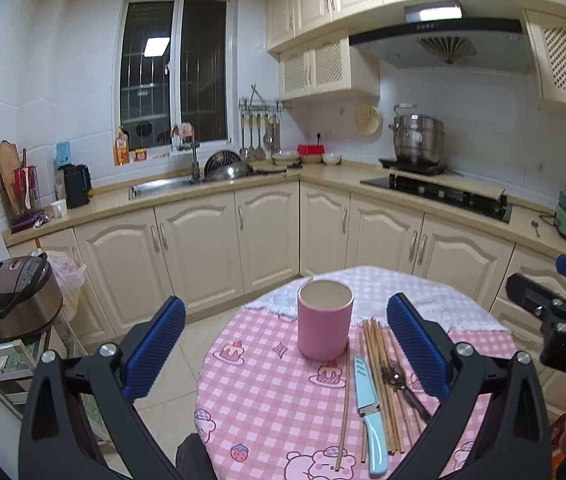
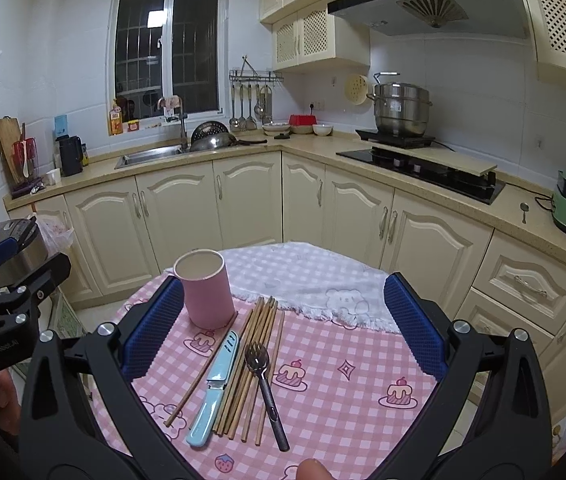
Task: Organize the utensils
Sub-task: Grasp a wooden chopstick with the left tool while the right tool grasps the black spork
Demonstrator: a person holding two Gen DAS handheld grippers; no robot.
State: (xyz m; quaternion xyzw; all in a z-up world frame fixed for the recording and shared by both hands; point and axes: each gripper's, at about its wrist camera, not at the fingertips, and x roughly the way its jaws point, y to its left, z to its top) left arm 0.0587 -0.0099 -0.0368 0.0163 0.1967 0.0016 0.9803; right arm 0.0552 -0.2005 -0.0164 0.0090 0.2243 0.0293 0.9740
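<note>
Utensils lie loose on the round worktop (image 2: 363, 360), which is covered by a pink checked cloth printed with cakes and bears, with a white fringed cloth (image 2: 315, 280) over its far part. A bundle of wooden chopsticks (image 2: 251, 364) lies side by side, one stray chopstick (image 2: 199, 376) apart on their left. Between them rests a pale blue knife (image 2: 213, 388) with a blade of the same blue. A dark metal fork (image 2: 265, 388) lies across the bundle (the right wrist view shows its tines clearly; in the left wrist view it is half hidden behind a finger). A pink cylindrical cup (image 2: 205, 294), matte and cream inside, stands upright just beyond the chopstick tips, with nothing in it.

The right gripper (image 2: 283, 316) hangs above the worktop, its jaws spread wide and holding nothing; its ribbed blue pads (image 2: 411, 320) frame the utensils. The left gripper (image 1: 287, 344) is likewise wide apart and empty, the cup between its pads in view. Only the left wrist view shows the chopsticks (image 1: 379, 384), knife (image 1: 369, 404) and cup (image 1: 325, 320) from the left side. Each view catches the other gripper at its edge.
</note>
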